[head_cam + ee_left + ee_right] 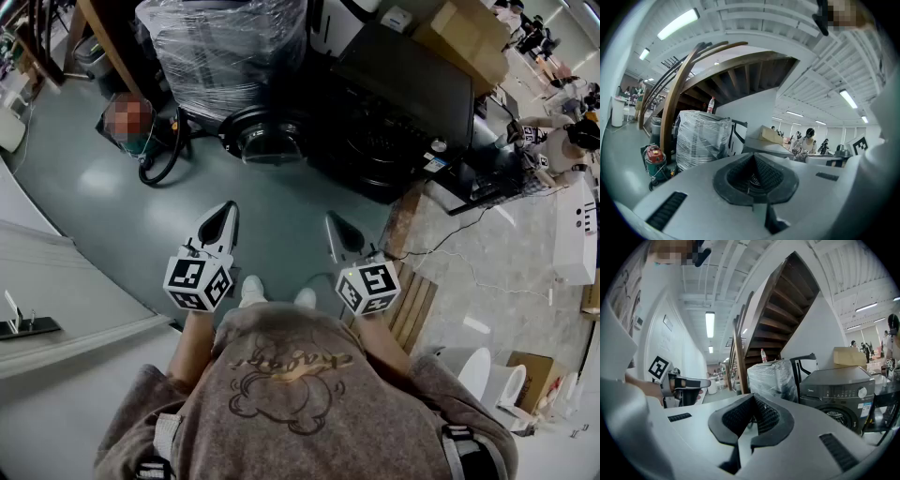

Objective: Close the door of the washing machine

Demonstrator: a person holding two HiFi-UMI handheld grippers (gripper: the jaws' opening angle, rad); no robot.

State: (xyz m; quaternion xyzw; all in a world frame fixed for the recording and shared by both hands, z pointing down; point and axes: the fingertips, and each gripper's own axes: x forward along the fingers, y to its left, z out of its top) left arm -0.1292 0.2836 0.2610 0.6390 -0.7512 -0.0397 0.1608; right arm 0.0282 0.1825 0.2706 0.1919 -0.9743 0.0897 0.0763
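The dark washing machine (403, 94) stands ahead, its round door (267, 136) apparently swung open to its left. The left gripper (223, 217) and right gripper (337, 230), jaws together and empty, hang well short of it. The door looks rigid and hinged, so I'd push its rim.

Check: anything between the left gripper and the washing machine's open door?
Nothing. The head view shows only bare grey floor between the shut left gripper and the open door of the washing machine.
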